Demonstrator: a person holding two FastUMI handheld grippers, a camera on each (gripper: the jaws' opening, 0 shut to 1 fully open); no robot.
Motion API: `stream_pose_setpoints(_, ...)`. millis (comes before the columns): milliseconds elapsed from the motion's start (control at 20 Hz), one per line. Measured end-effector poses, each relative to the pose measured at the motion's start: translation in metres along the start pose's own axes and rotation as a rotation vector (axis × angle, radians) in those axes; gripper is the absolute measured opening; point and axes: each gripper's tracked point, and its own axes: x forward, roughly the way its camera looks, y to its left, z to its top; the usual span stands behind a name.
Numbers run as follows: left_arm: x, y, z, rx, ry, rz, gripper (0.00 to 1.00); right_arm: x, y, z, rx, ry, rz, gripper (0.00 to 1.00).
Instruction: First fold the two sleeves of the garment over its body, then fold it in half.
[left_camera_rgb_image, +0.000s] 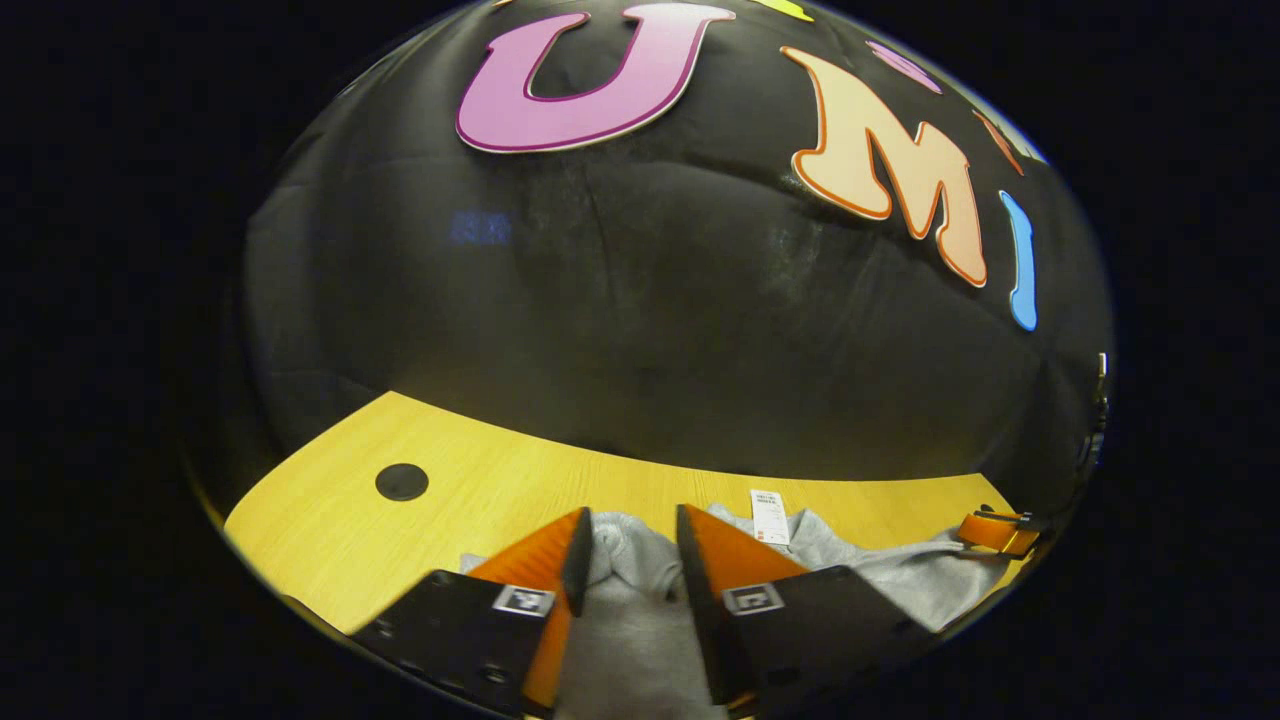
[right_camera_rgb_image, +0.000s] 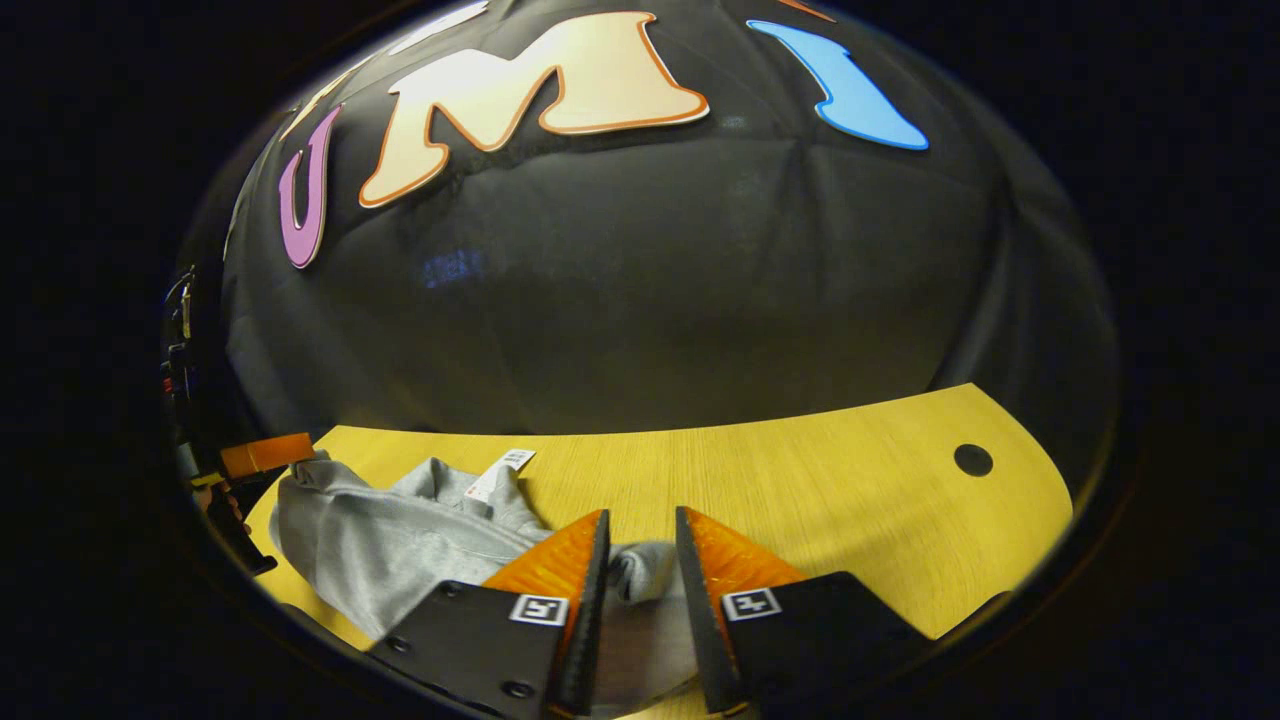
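A grey garment (left_camera_rgb_image: 900, 575) lies bunched on the yellow wooden table (left_camera_rgb_image: 330, 540), with a white tag (left_camera_rgb_image: 769, 516) standing up near its far edge. In the left gripper view, my left gripper (left_camera_rgb_image: 632, 548) is shut on a fold of the grey cloth, which bulges between its orange fingers. In the right gripper view, my right gripper (right_camera_rgb_image: 640, 548) is likewise shut on a bunched edge of the garment (right_camera_rgb_image: 390, 545), and the tag (right_camera_rgb_image: 498, 473) sits to the left. Each view shows the other gripper far off at the garment's opposite side: the right gripper (left_camera_rgb_image: 1000, 531) and the left gripper (right_camera_rgb_image: 262, 455).
A round black hole (left_camera_rgb_image: 402, 482) sits in the tabletop left of the garment, and a hole (right_camera_rgb_image: 973, 460) shows on bare wood (right_camera_rgb_image: 800, 480) in the right gripper view. The black booth wall rises right behind the table's far edge.
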Motion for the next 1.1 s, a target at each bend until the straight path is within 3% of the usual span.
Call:
stream_pose_setpoints(50,0.002,0.003,0.005,-0.003,-0.017,0.008,0.72,0.000,0.000,0.002,0.000,-0.009,-0.007,0.55)
stream_pose_setpoints(100,0.001,0.008,0.010,-0.008,-0.032,0.022,0.77,-0.003,-0.003,0.004,-0.008,-0.015,-0.020,0.71)
stream_pose_setpoints(150,-0.002,0.011,0.015,-0.014,-0.046,0.029,0.92,-0.004,-0.004,0.009,-0.026,-0.033,-0.022,0.88)
stream_pose_setpoints(200,-0.006,0.014,0.021,-0.022,-0.059,0.035,0.93,-0.009,-0.004,0.015,-0.037,-0.051,-0.023,0.99)
stream_pose_setpoints(400,-0.048,0.019,0.050,-0.023,-0.118,0.014,0.95,-0.051,0.021,0.042,-0.040,-0.162,0.061,0.95)
stream_pose_setpoints(700,-0.162,0.018,0.091,0.074,-0.310,-0.023,0.94,-0.176,0.047,0.064,-0.098,-0.400,0.145,0.98)
stream_pose_setpoints(900,-0.239,0.013,0.073,0.082,-0.378,-0.049,0.92,-0.255,0.046,0.047,-0.156,-0.531,0.129,0.97)
stream_pose_setpoints(1100,-0.288,0.019,0.034,0.169,-0.415,0.003,0.94,-0.307,0.038,0.003,-0.197,-0.582,0.075,0.97)
